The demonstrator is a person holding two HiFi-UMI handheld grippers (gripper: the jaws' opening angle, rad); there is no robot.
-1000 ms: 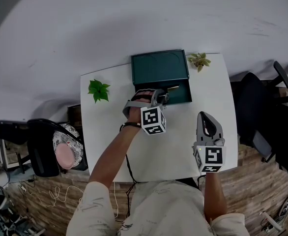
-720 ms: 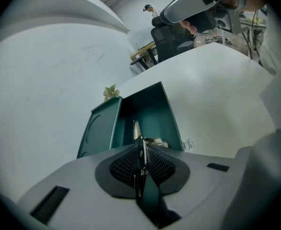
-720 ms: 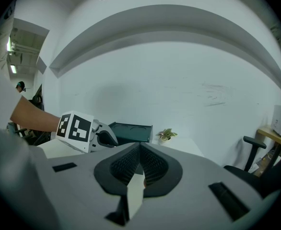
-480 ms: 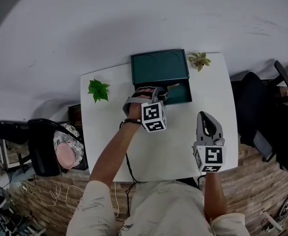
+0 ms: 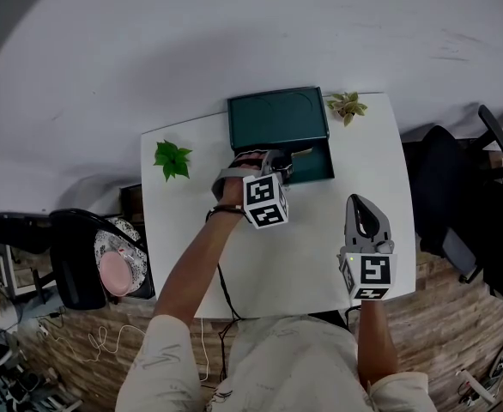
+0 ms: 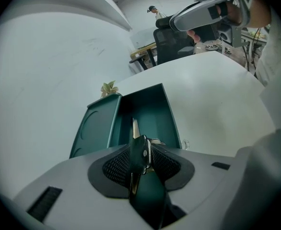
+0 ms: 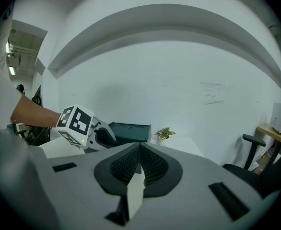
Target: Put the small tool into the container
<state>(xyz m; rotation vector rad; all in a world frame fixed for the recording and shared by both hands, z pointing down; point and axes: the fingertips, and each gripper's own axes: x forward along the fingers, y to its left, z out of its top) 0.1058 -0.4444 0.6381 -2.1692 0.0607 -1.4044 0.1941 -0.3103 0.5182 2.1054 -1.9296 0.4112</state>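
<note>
Obs: two fingers [image 6: 117,166] of left gripper [image 6: 141,146], dark mesh-textured pads, have just been opening and now stand apart. One small tool [image 6: 140,158] stands upright between them: flat black fob with round badge, metal blade, thin wire ring. The pads do not look pressed on it, and the blade points into the open box. One container [image 6: 152,114] directly beyond, centre of frame: dark green, rectangular, smooth, with its lid [image 6: 95,126] thrown back to the left. Fingers of right gripper [image 7: 139,152], lower right in head view, are together with nothing between. One worktop [image 5: 320,256], white and smooth. Two plant sprigs [image 5: 172,157], small, leafy green: one left of container, the other sprig [image 5: 348,106] at its upper right corner
</note>
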